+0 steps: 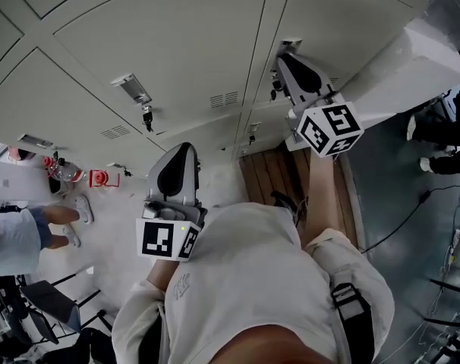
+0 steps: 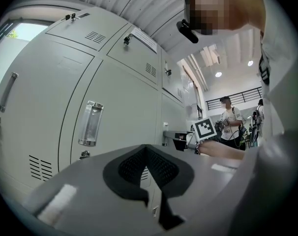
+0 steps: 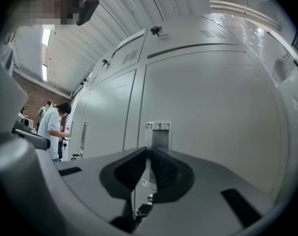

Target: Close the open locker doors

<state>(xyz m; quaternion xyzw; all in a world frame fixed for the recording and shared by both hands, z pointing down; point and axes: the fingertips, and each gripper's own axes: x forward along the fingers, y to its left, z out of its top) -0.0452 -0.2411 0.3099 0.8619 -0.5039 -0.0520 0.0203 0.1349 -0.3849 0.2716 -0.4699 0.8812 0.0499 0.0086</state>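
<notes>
My right claw (image 1: pixel 288 52), jaws pinched together on nothing, noses the handle (image 3: pixel 158 132) of a locker door (image 3: pixel 213 122) that looks flush, my left claw (image 1: pixel 181 150) hangs closed and empty left of it, so closing seems nearly done.

left gripper (image 1: pixel 184 149), right gripper (image 1: pixel 288 54): grey shells | cubes (image 1: pixel 330 130): black-white markers | shirt (image 1: pixel 245 279): pale

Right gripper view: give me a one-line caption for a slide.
Right gripper, tongs together, aimed at the metal handle of a grey locker door.
</notes>
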